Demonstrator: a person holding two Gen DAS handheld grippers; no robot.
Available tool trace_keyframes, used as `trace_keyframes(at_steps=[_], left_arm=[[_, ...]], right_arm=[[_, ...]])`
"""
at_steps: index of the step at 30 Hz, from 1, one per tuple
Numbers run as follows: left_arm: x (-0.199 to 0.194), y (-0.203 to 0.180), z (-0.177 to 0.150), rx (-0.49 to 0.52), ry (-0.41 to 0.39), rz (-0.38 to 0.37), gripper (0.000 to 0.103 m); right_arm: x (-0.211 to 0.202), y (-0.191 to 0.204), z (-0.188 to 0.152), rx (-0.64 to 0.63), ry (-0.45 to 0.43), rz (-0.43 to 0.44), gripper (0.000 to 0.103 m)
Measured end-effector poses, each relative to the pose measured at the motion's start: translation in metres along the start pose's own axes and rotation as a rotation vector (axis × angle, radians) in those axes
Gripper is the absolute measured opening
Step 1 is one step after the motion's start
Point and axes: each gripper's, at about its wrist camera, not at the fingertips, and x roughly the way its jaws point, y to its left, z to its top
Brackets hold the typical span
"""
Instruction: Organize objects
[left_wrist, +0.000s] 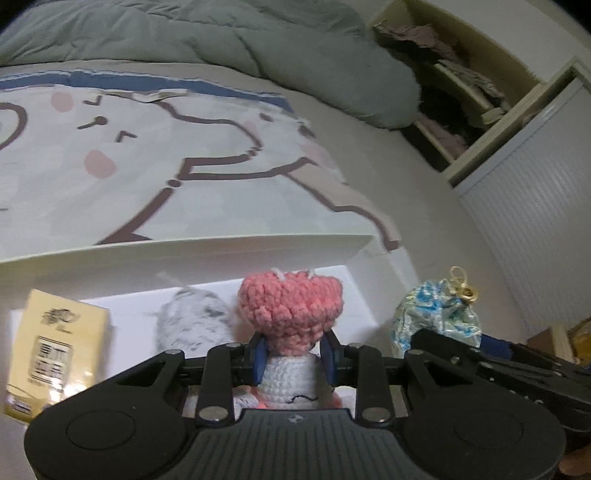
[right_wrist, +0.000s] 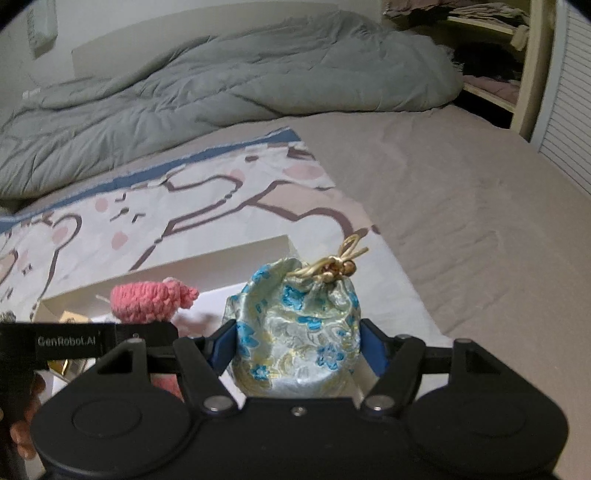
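My left gripper (left_wrist: 294, 354) is shut on a crocheted doll (left_wrist: 290, 314) with a pink head and white body, held over the open white box (left_wrist: 184, 258). In the box lie a yellow packet (left_wrist: 55, 343) and a grey fluffy toy (left_wrist: 192, 325). My right gripper (right_wrist: 297, 343) is shut on a silky drawstring pouch (right_wrist: 295, 328) with blue flowers and a gold cord, just right of the box (right_wrist: 221, 254). The pouch (left_wrist: 436, 317) and right gripper also show at right in the left wrist view. The doll (right_wrist: 151, 301) shows at left in the right wrist view.
The box rests on a bed with a cartoon-print blanket (left_wrist: 147, 155) over a beige sheet (right_wrist: 480, 221). A crumpled grey-green duvet (right_wrist: 221, 96) lies at the far side. An open wardrobe with shelves of clothes (left_wrist: 461, 92) stands at the far right. A hand (right_wrist: 22, 435) shows at lower left.
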Motion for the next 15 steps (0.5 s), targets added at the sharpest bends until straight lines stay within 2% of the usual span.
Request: trace_keyframes(at_steps=[5, 9, 12, 15], left_arm=[[-0.007, 0.012, 0.005, -0.012, -0.025, 0.062, 0.032], [-0.008, 0.022, 0.007, -0.074, -0.023, 0.039, 0.032], [-0.007, 0.018, 0.007, -0.061, -0.020, 0.045, 0.033], [-0.011, 0.015, 0.006, -0.058, -0.020, 0.031, 0.047]], right_arm=[[0.010, 0.011, 0.000, -0.013, -0.003, 0.043, 0.070], [0.016, 0.024, 0.000, -0.038, -0.002, 0.086, 0.072], [0.015, 0.033, -0.002, -0.070, -0.024, 0.063, 0.085], [0.011, 0.036, -0.001, -0.099, -0.034, 0.025, 0.088]])
